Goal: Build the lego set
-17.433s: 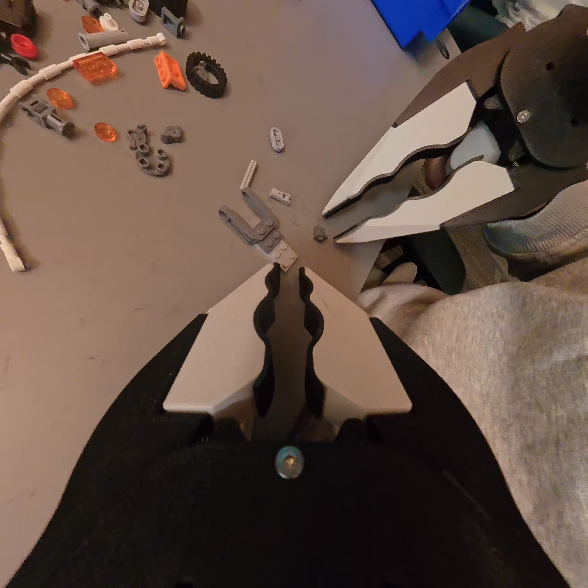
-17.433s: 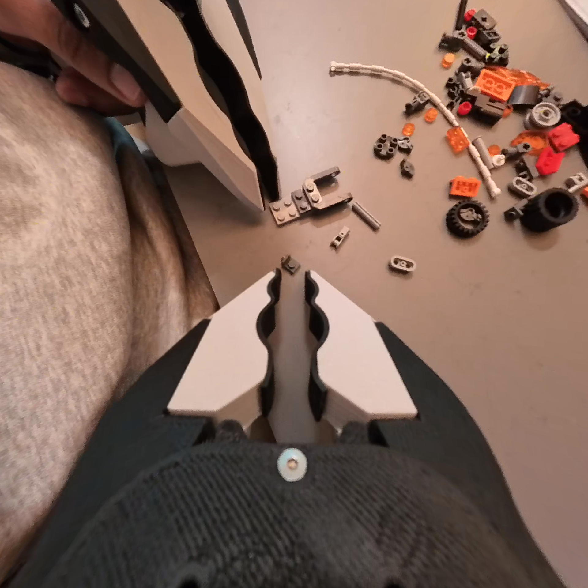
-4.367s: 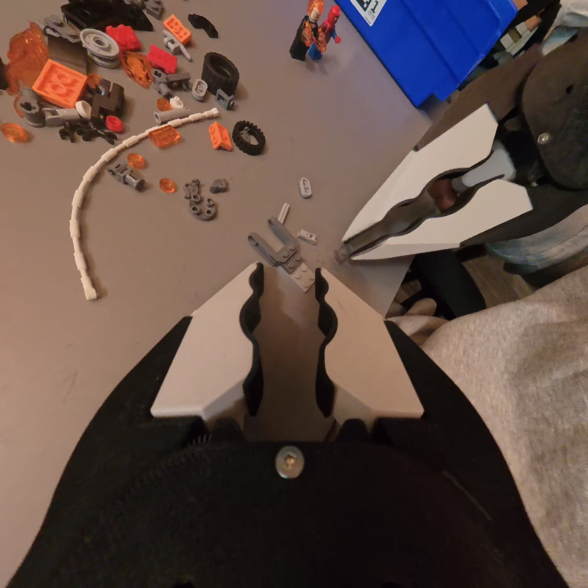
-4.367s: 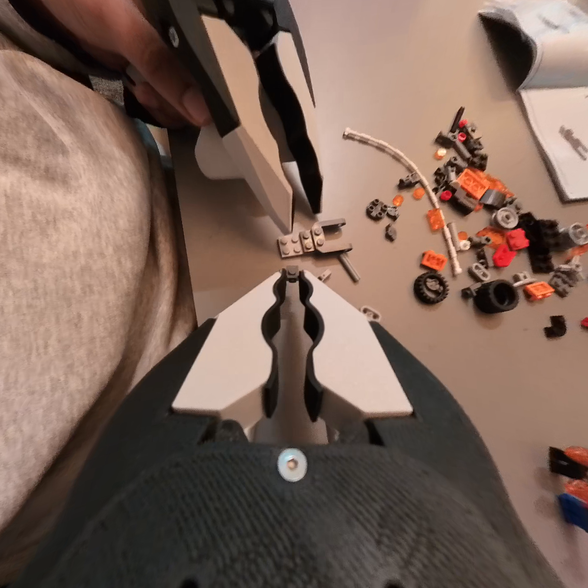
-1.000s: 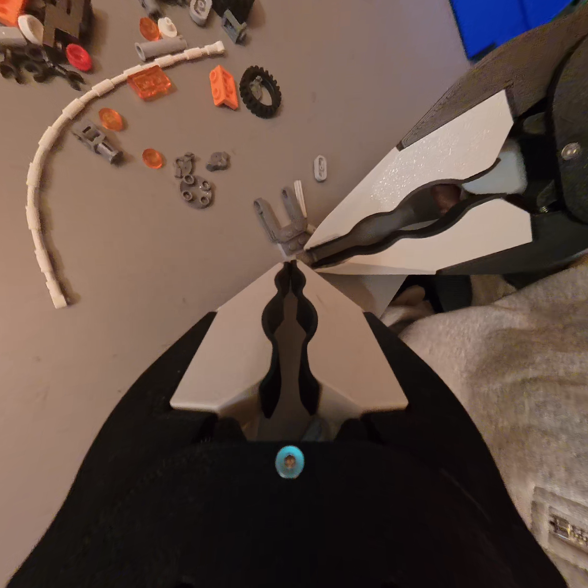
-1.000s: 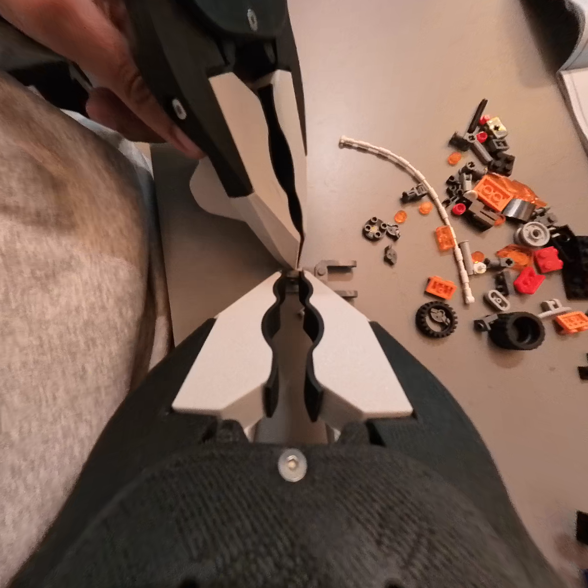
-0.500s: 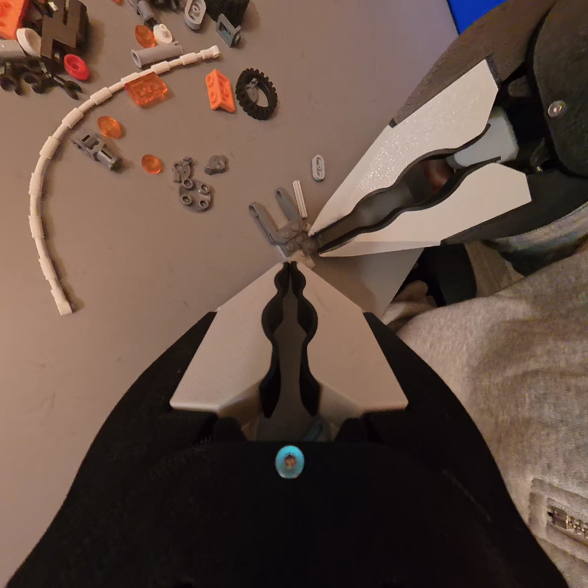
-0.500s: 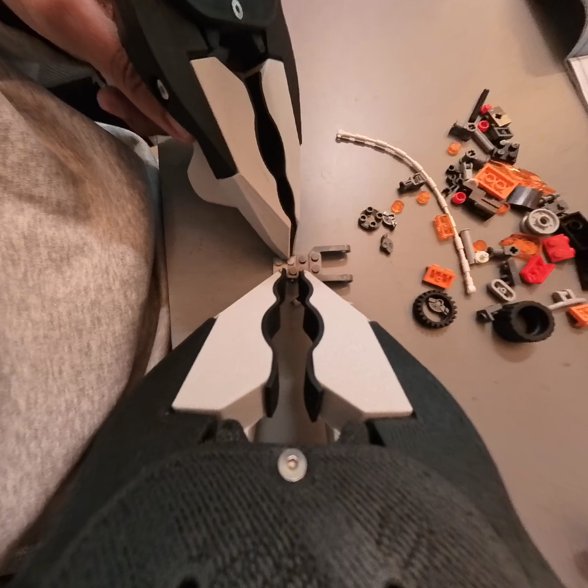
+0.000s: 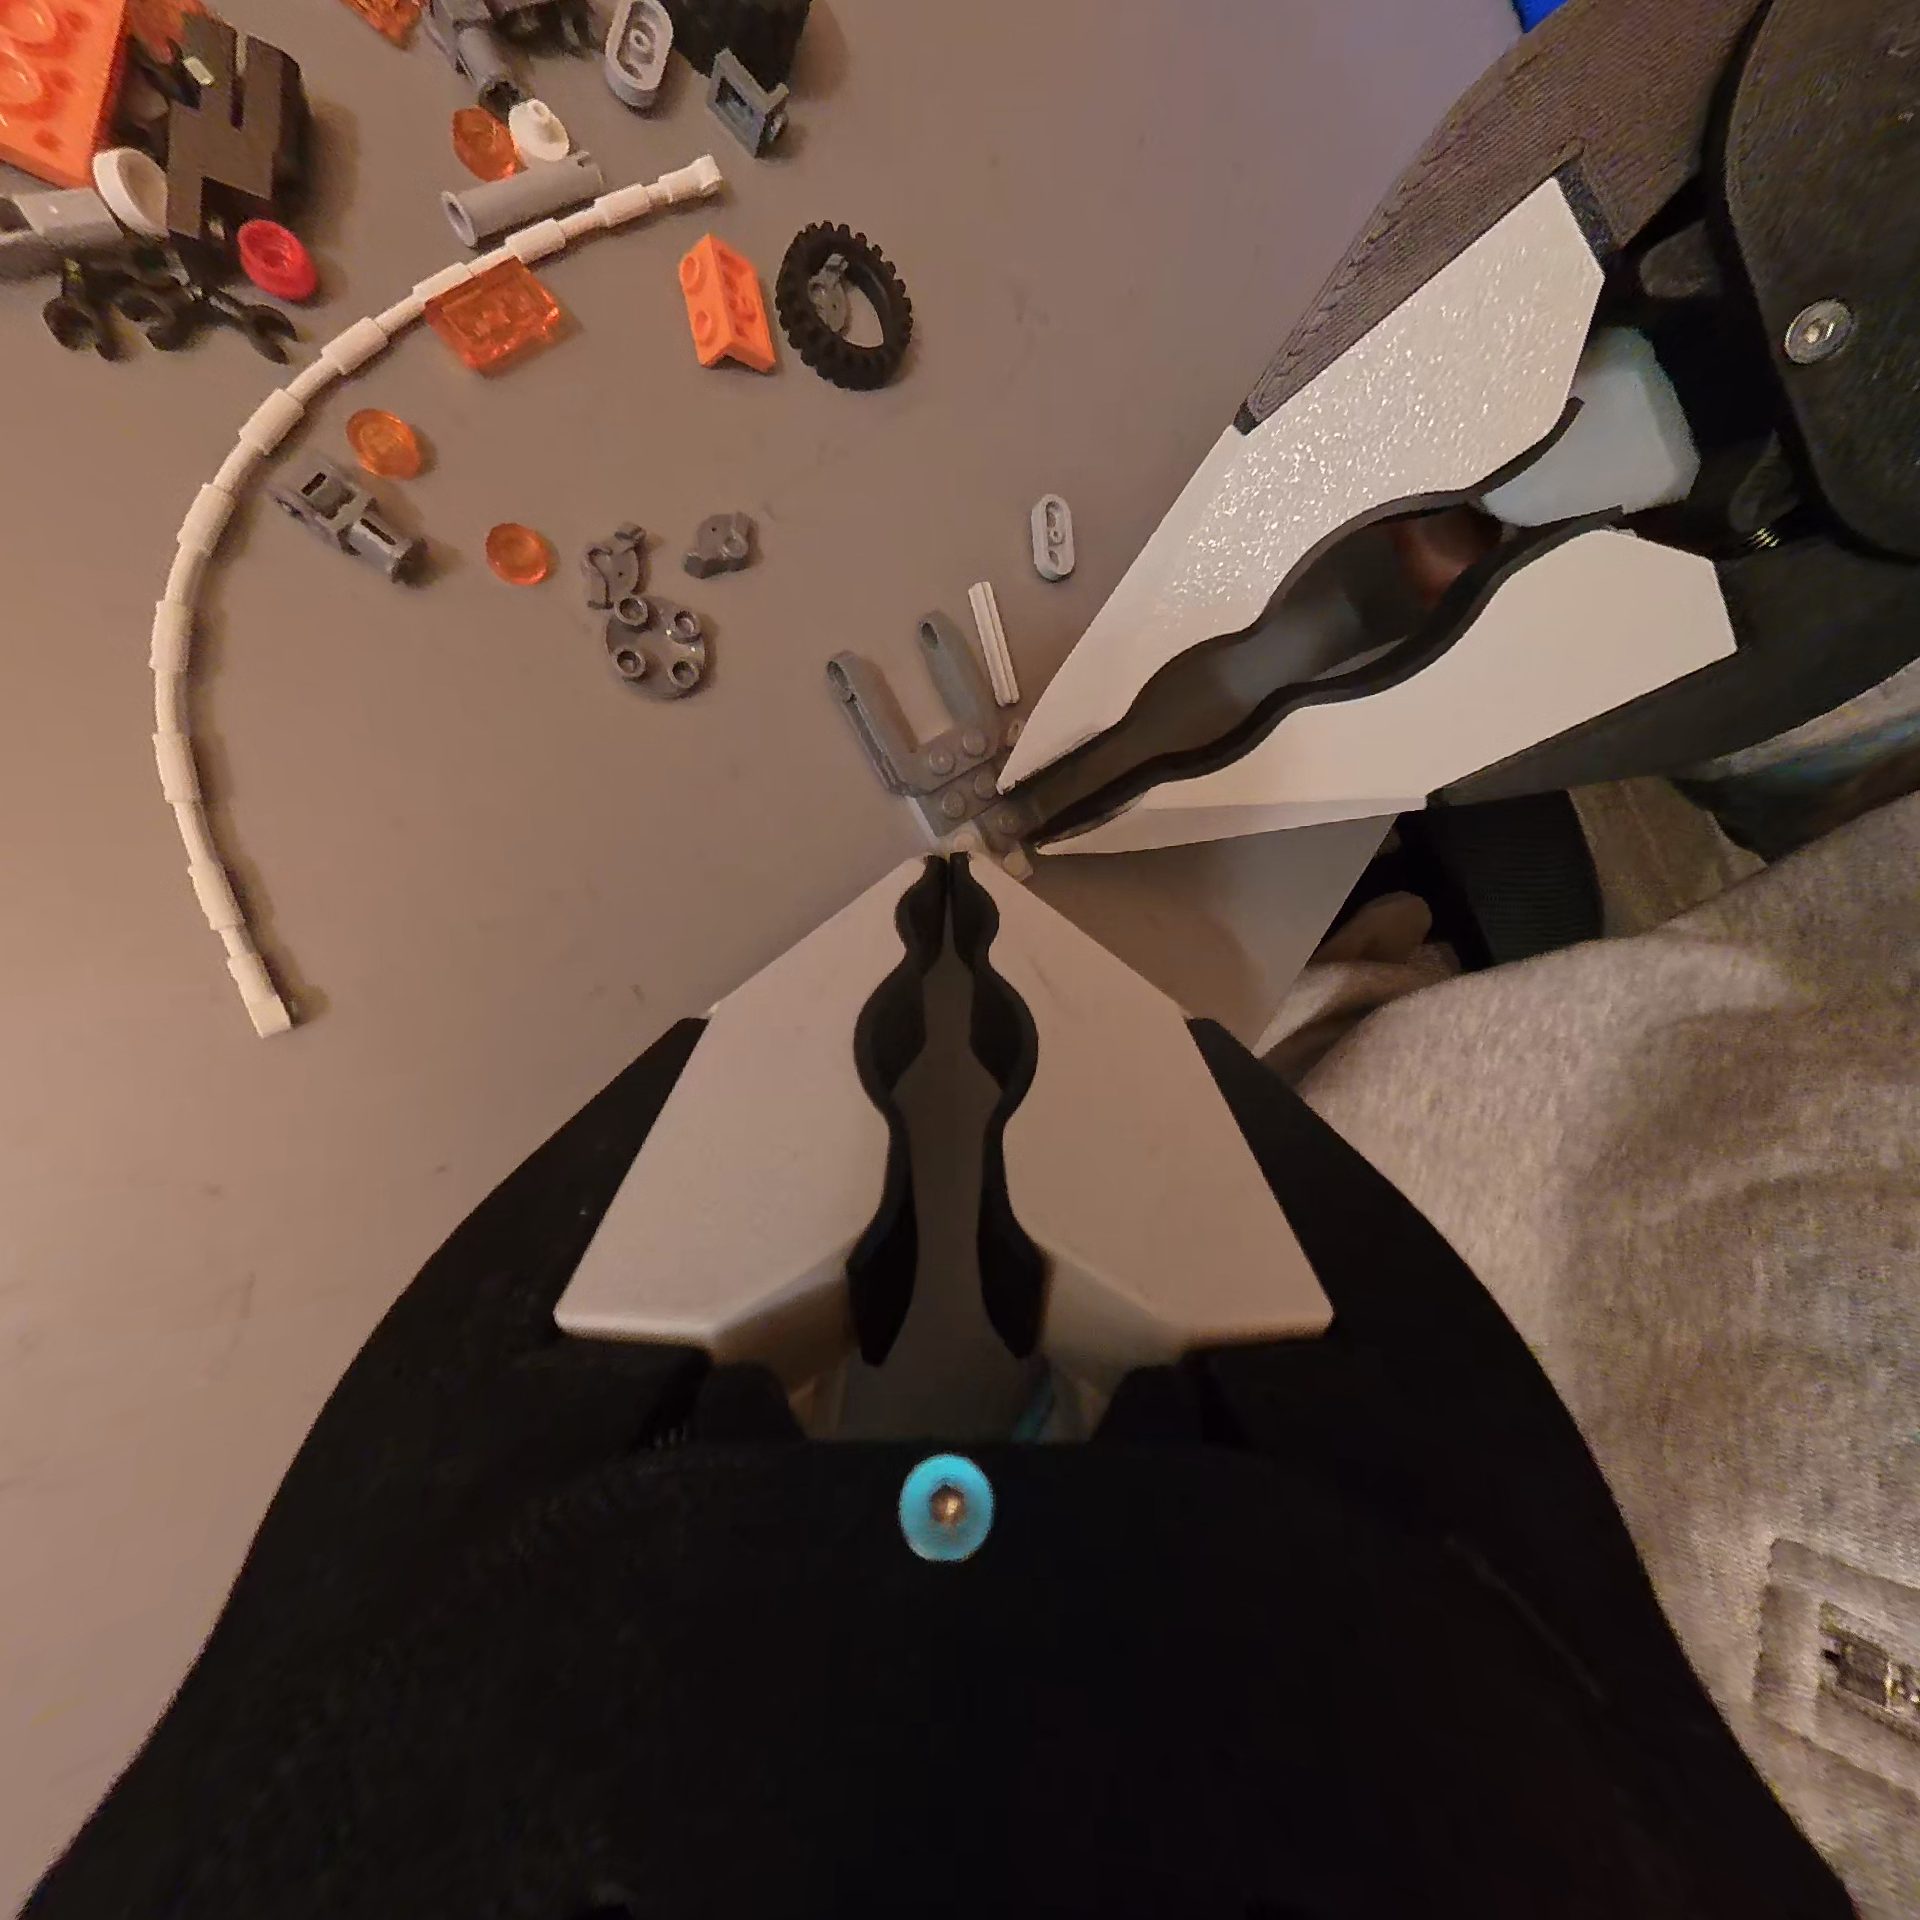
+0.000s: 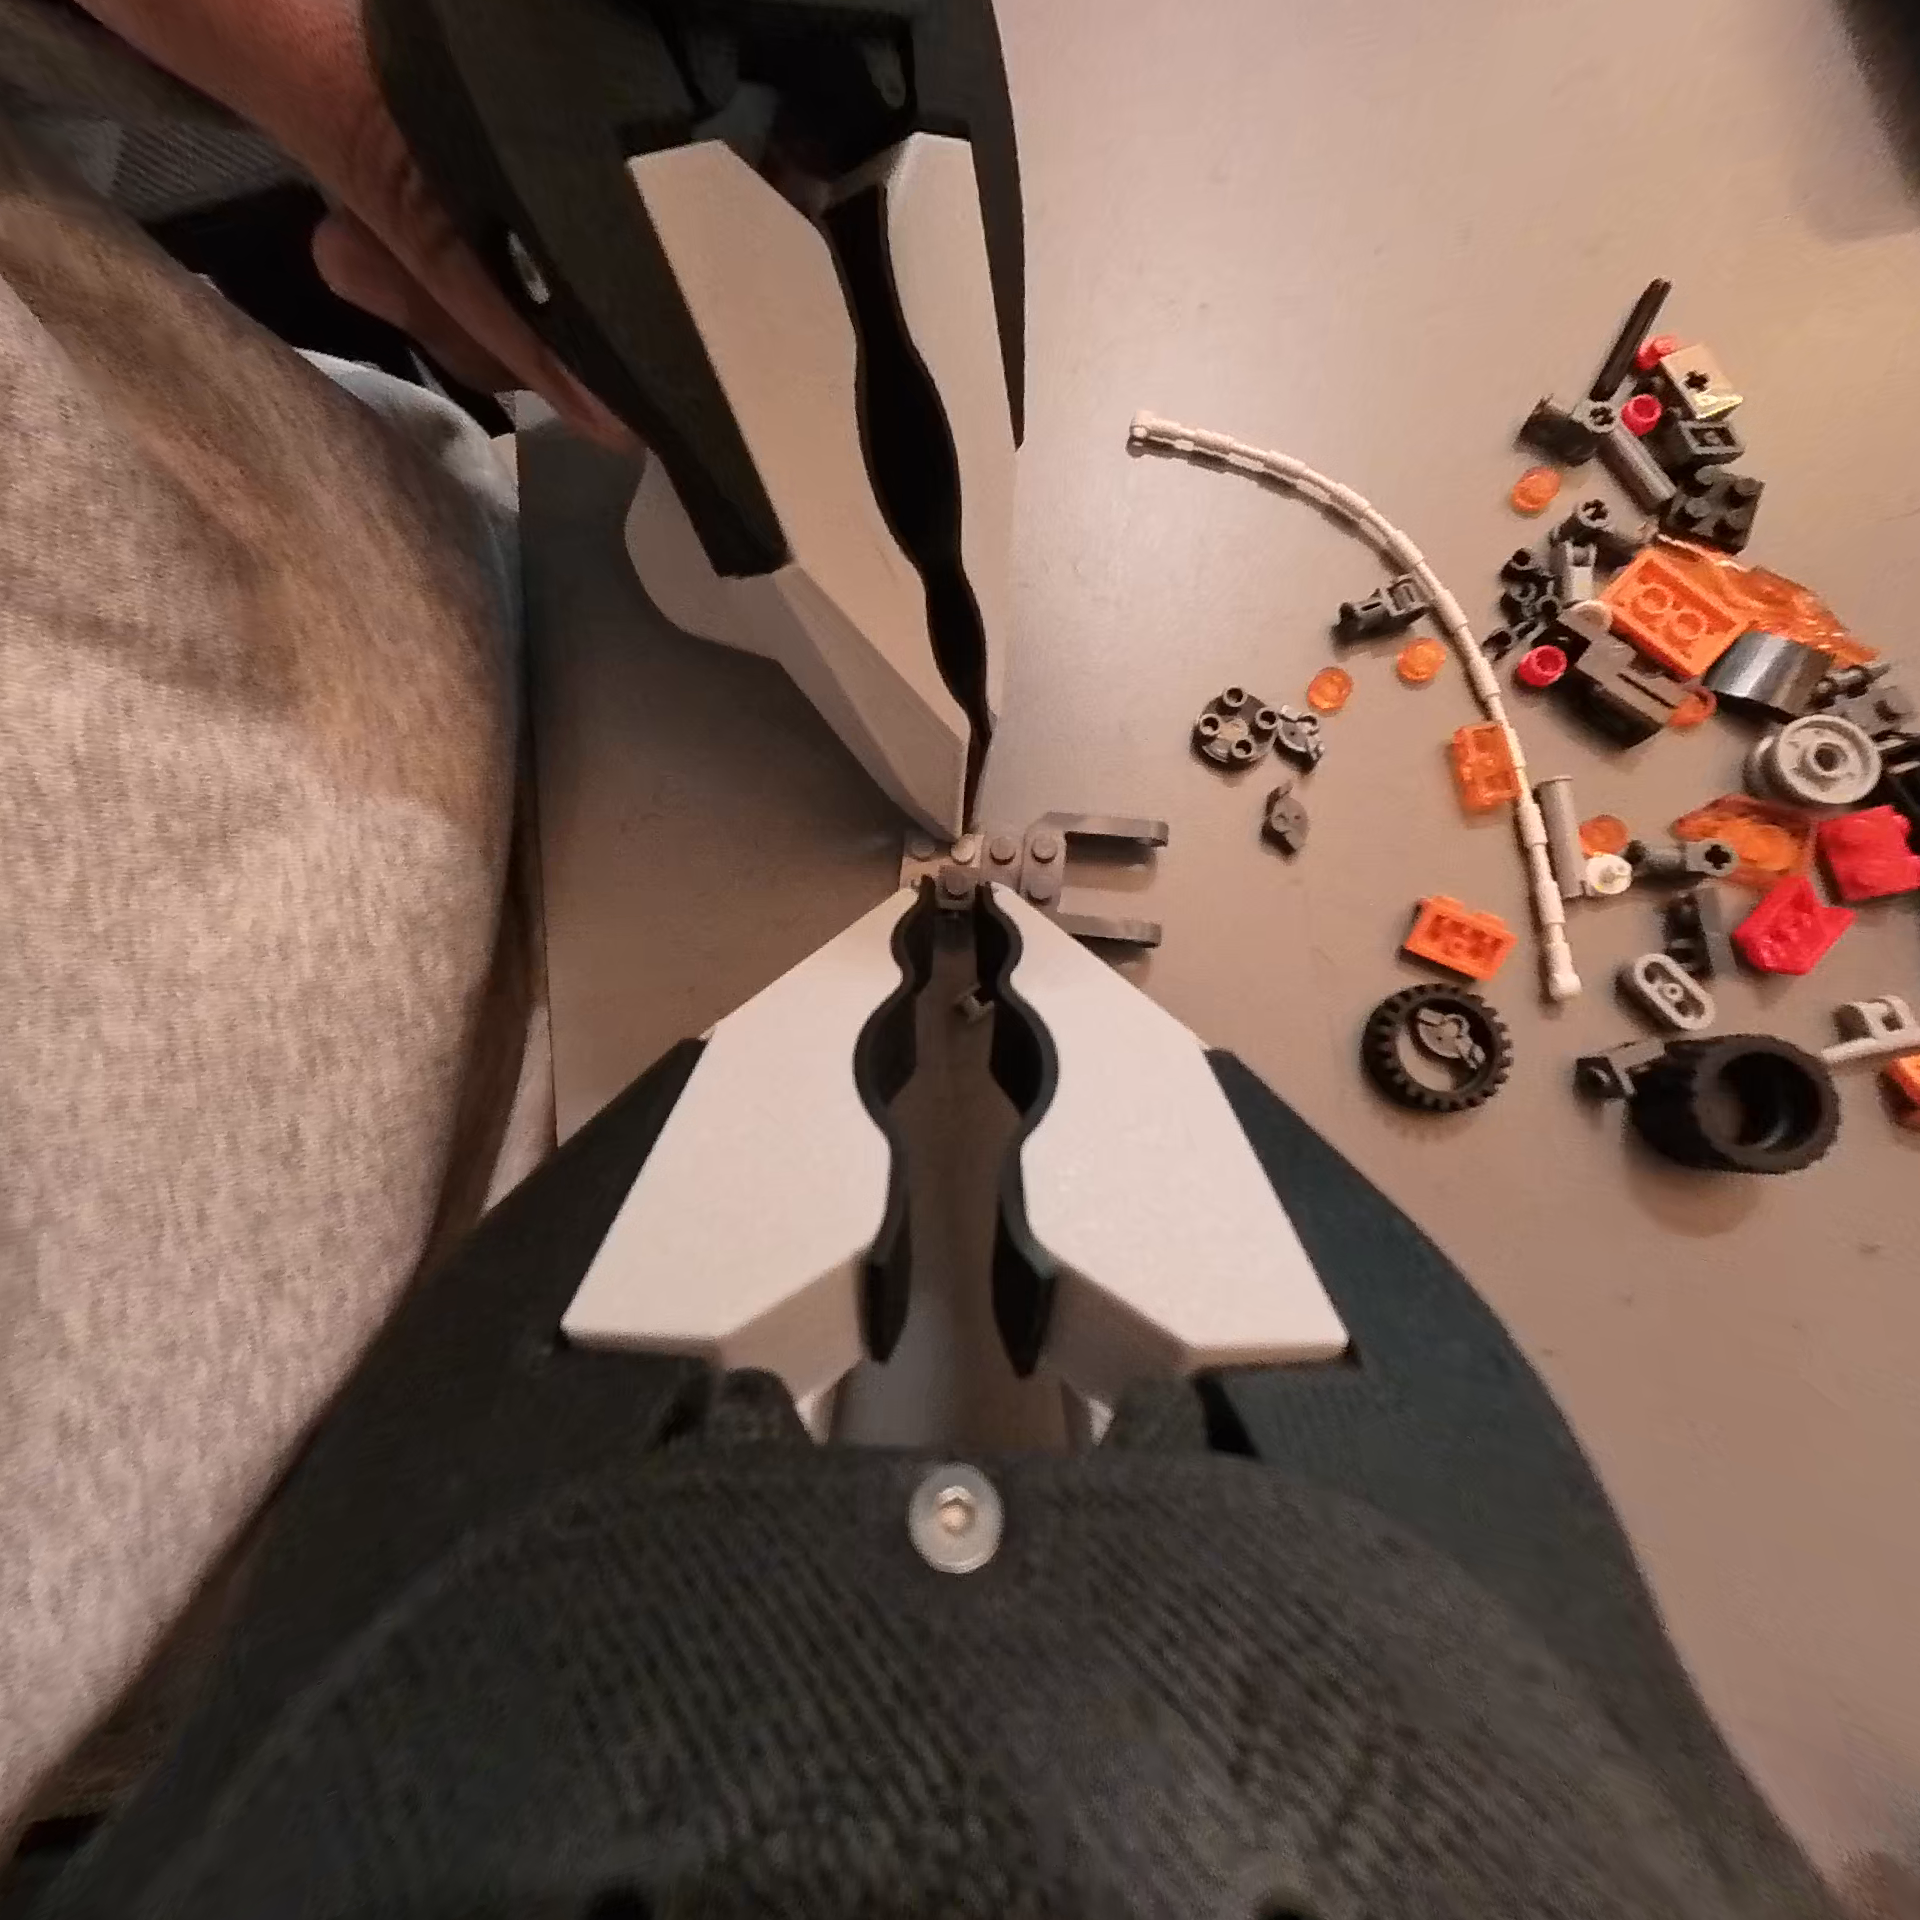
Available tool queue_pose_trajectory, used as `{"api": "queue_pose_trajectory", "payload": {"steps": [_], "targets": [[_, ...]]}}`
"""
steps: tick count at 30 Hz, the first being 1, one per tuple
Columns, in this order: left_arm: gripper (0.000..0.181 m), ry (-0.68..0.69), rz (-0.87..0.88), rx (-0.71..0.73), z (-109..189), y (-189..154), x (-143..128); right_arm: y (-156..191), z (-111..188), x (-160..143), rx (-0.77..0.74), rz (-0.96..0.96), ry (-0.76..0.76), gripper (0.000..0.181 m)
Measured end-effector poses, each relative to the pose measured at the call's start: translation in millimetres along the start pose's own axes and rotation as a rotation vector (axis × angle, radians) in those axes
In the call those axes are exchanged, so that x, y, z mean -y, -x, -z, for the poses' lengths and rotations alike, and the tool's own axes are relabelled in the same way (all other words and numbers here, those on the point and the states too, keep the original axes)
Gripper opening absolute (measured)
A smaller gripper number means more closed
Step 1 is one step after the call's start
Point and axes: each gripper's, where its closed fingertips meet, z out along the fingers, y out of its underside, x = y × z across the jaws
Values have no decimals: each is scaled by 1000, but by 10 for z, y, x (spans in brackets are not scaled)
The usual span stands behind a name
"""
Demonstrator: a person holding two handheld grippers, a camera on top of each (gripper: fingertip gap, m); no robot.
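My left gripper (image 9: 951, 862) is pinched closed at the near edge of the grey fork assembly (image 9: 935, 727). My right gripper (image 10: 954, 902) clamps a tiny grey piece (image 10: 954, 886) onto its studs. Loose parts (image 10: 1714, 675) sit around 2 o'clock.

1. Right gripper (image 10: 956, 902) pinched on a small dark grey piece (image 10: 954, 885), pressed onto the grey plate assembly (image 10: 1023, 868).
2. Left gripper (image 10: 966, 821) comes from above, tips together, touching the assembly's studded end.
3. Assembly's 2 fork arms point right.
4. Loose parts right on the worktop (image 10: 1299, 260): white chain (image 10: 1455, 665), black tyre (image 10: 1436, 1047), orange brick (image 10: 1460, 937).
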Motion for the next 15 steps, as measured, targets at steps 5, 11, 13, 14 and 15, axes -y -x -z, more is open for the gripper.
{"api": "queue_pose_trajectory", "payload": {"steps": [5,11,13,14,15], "targets": [[5,-6,4,-3,1,-1,13,2,-2,0,9,-4,13,6],[14,-20,25,-33,-3,-52,43,6,-10,3,9,4,28,6],[13,-23,39,-32,-7,-39,49,2,-9,3,7,7,30,6],[12,-25,48,-36,-8,-37,53,-1,-8,1,5,8,30,6],[12,-27,59,-39,-10,-37,57,-4,-7,1,4,9,31,6]]}}
